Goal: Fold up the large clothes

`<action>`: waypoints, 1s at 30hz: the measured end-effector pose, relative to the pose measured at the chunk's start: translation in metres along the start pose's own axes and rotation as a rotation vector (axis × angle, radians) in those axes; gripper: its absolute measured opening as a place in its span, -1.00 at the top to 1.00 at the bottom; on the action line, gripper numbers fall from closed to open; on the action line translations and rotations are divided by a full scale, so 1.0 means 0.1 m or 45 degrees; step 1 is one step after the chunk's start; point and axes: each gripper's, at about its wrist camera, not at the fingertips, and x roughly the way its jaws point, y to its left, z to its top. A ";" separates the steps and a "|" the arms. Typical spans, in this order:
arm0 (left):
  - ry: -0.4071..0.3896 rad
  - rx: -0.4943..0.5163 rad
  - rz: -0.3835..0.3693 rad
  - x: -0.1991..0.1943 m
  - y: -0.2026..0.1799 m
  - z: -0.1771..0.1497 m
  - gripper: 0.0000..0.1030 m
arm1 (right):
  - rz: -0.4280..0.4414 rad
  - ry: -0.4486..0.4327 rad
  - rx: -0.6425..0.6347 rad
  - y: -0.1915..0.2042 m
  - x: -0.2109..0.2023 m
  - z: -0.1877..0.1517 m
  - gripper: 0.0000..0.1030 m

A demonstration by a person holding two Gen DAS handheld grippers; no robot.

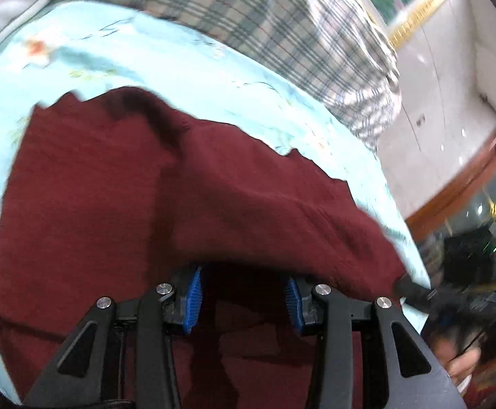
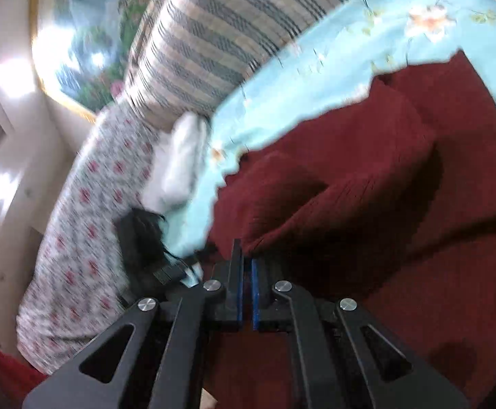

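Clearance around the work surface

Open light-blue sheet (image 1: pixel 166 64) lies beyond the far edge of the maroon garment (image 1: pixel 118 184), giving passage there. The plaid cushion (image 1: pixel 220 10) closes off the far side. In the right wrist view, a white cloth (image 2: pixel 179 163) and a black object (image 2: pixel 140 238) obstruct the left margin beside the garment.

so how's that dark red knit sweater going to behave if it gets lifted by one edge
Probably floppy: the dark red knit sweater already drapes in soft folds over the floral sheet. Its thick ribbed knit suggests some weight, so it would likely sag below the right tool pinching its edge.
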 end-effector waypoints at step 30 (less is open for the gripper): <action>0.045 -0.006 0.068 -0.03 0.19 0.05 0.86 | -0.498 -0.123 -0.026 -0.66 -0.13 0.52 0.92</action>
